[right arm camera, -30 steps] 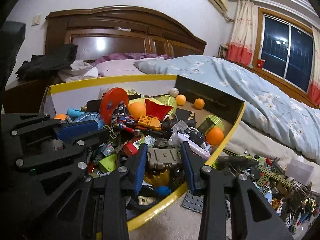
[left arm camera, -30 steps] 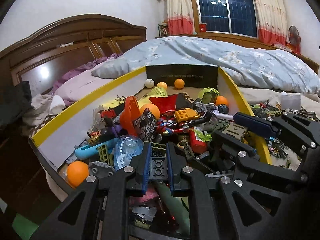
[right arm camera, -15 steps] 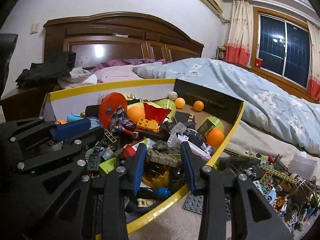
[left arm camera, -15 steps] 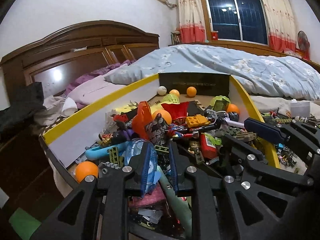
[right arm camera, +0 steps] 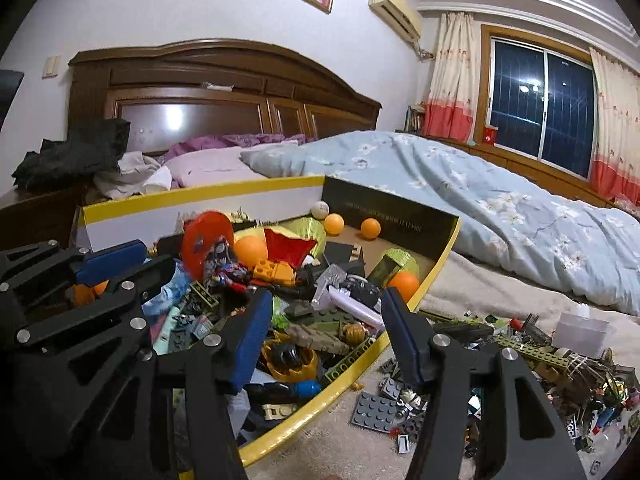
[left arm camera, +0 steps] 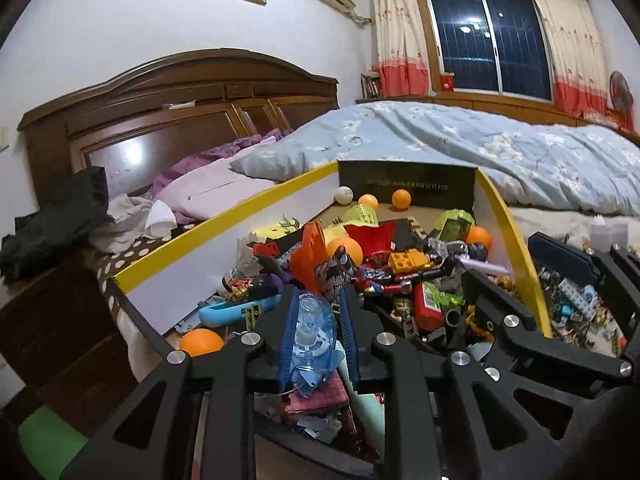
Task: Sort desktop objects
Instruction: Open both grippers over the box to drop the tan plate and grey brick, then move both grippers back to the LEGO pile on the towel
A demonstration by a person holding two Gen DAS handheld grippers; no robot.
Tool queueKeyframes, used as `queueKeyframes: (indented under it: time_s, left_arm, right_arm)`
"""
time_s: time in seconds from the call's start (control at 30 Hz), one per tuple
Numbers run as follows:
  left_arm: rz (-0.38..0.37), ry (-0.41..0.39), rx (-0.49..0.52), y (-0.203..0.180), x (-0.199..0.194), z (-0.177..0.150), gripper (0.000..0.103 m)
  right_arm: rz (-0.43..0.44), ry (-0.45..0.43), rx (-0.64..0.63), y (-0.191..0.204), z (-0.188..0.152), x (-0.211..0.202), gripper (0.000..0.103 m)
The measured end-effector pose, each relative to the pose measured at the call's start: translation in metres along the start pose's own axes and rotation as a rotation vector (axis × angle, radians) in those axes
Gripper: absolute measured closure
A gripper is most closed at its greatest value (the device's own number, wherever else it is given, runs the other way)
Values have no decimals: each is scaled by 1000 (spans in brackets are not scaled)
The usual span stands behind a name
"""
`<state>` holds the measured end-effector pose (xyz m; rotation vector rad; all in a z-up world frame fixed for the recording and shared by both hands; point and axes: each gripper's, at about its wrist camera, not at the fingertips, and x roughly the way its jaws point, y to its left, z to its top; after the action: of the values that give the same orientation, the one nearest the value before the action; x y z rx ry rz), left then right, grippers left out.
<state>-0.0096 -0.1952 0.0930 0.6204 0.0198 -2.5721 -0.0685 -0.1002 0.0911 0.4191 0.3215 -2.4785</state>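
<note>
A yellow-rimmed cardboard box (left arm camera: 224, 236) on the bed is full of mixed toys: orange balls (left arm camera: 401, 199), a red cape piece (left arm camera: 368, 236), bricks and figures. My left gripper (left arm camera: 316, 328) is shut on a clear blue plastic toy (left arm camera: 310, 340) and holds it above the box's near end. My right gripper (right arm camera: 324, 340) is open and empty over the box's near right corner (right arm camera: 360, 364). It shows at the right of the left wrist view (left arm camera: 560, 256). The left gripper shows at the left of the right wrist view (right arm camera: 112, 260).
Loose bricks and small parts (right arm camera: 560, 380) lie on the beige blanket right of the box, with a grey plate (right arm camera: 376, 404) and a white plastic tub (right arm camera: 584, 332). A blue flowered duvet (right arm camera: 480, 208) covers the bed behind. A wooden headboard (right arm camera: 224, 96) stands at the back.
The left gripper dropped a black brick and closed on the clear blue toy, lifting it. The right gripper let go of a grey-green piece, opened wide and rose.
</note>
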Motion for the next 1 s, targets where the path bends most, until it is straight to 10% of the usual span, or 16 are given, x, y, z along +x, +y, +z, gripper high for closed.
queueKeyframes:
  time_s: [0.5, 1.0]
  left_arm:
    - [-119, -53, -188, 19, -54, 4, 78]
    - [-182, -35, -95, -15, -100, -53, 73]
  right_arm:
    - [-87, 0, 79, 4, 17, -62, 46]
    - [-217, 79, 112, -3, -49, -126, 45]
